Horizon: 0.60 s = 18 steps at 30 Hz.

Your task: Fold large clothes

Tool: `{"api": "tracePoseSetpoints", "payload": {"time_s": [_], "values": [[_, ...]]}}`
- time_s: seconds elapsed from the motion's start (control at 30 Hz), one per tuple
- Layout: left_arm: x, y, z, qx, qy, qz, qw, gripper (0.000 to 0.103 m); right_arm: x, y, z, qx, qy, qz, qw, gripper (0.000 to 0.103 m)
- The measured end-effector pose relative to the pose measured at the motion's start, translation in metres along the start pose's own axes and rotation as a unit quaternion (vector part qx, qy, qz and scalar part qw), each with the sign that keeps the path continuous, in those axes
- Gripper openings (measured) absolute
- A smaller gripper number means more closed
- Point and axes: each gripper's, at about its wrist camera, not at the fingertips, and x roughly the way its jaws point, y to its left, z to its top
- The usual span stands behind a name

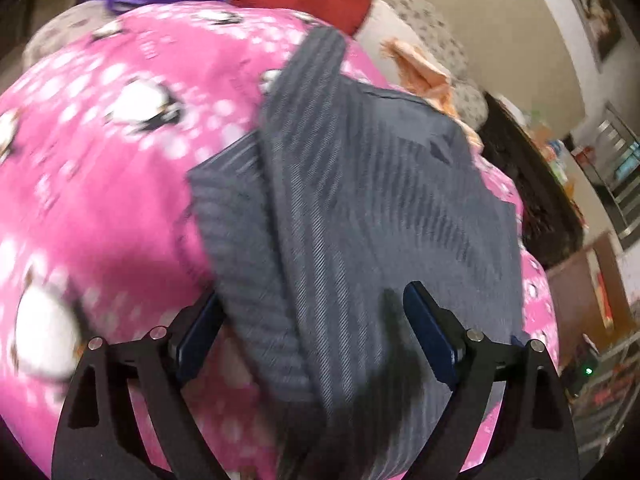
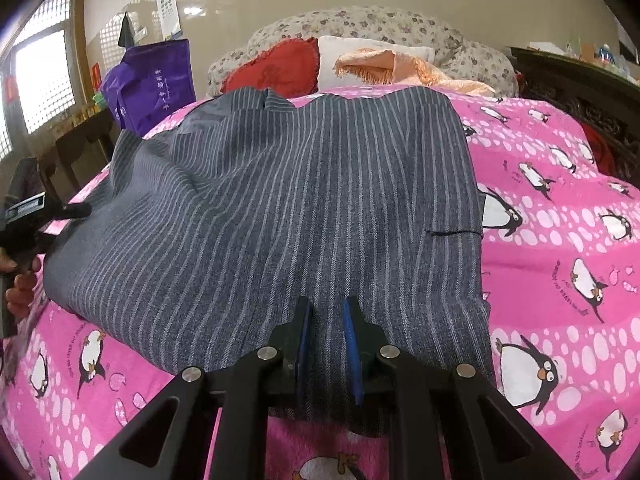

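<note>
A grey pinstriped garment lies spread on a pink penguin-print bedspread, with a pocket slit near its right edge. My right gripper is shut on the garment's near hem, and a ridge of cloth is pinched between its blue pads. In the left wrist view the garment is blurred and folded over on itself. My left gripper stands wide open astride the fold; its pads do not press the cloth. In the right wrist view the left gripper sits at the garment's left edge, held by a hand.
Behind the bedspread are a red pillow, a white pillow, an orange fringed cloth and floral bedding. A purple bag stands at the left by a window. Dark wooden furniture borders the bed on the right.
</note>
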Motion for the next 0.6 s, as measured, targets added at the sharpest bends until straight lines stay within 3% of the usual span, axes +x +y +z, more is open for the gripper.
{"api": "tracePoseSetpoints", "payload": {"time_s": [0.17, 0.33, 0.6], "values": [[-0.003, -0.009, 0.010, 0.017, -0.002, -0.050, 0.9986, 0.088, 0.001, -0.003, 0.001, 0.006, 0.001, 0.007, 1.000, 0.015], [0.014, -0.028, 0.001, 0.131, 0.046, 0.018, 0.9901, 0.088, 0.001, -0.004, 0.001, 0.007, 0.001, 0.008, 1.000, 0.015], [0.013, -0.013, 0.017, 0.094, 0.037, 0.031, 0.9944, 0.084, 0.001, -0.004, 0.001, 0.006, 0.001, 0.008, 1.000, 0.015]]}}
